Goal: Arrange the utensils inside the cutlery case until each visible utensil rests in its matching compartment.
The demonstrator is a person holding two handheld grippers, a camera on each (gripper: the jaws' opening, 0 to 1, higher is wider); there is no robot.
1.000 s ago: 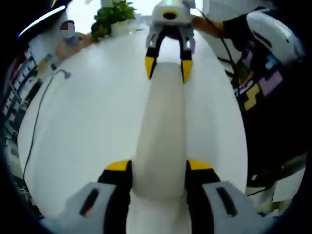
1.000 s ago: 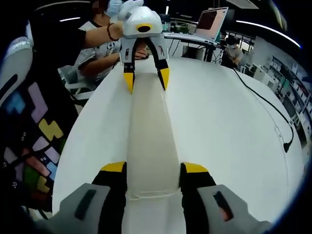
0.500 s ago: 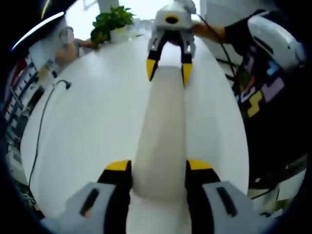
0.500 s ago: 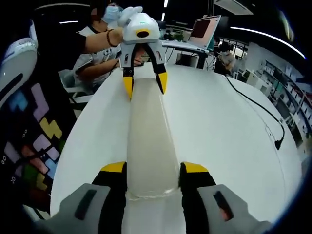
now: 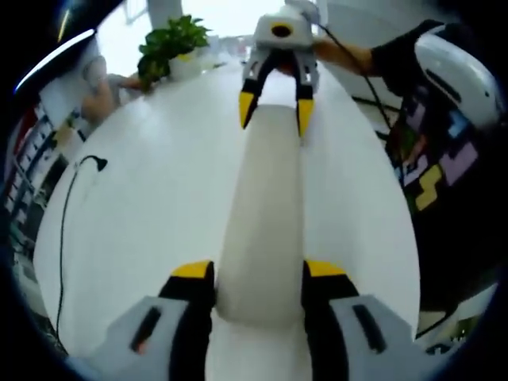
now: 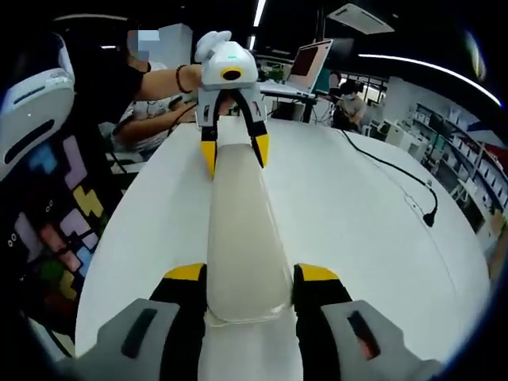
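- Since a second ago the long, pale, translucent plastic cutlery case [image 5: 264, 214] has stayed clamped at both ends, while both cameras have shifted: the black cable [image 5: 70, 214] on the table now lies lower in the left gripper view, and the cable with its plug [image 6: 406, 189] has slid down the right gripper view.
- Left tongs [image 5: 258, 278], yellow-tipped with black and grey jaws, are narrowed onto the near end of the case in the left gripper view, both jaws pressed against its sides.
- At the far end of that view, the right tongs [image 5: 275, 107] straddle the other end of the case, tips on either side of it.
- Right tongs [image 6: 251, 279] in the right gripper view grip the case's near end [image 6: 242, 238] in the same way; the left tongs [image 6: 233, 151] hold the far end, with a white-gloved hand [image 6: 208, 44] on top of them.
- Case runs lengthwise between the two tongs over the round white table [image 5: 151, 198]; whether it rests on the table or is lifted just off it I cannot tell.
- Its inside looks cloudy, and no utensils can be made out through the plastic.
- A green potted plant [image 5: 168, 45] stands at the table's far edge in the left gripper view.
- An open laptop [image 6: 312, 62] sits beyond the table in the right gripper view, and a seated person [image 6: 147, 119] is at the left edge of the table.
- A sleeve with coloured block shapes [image 6: 67, 214] shows at the left of that view.
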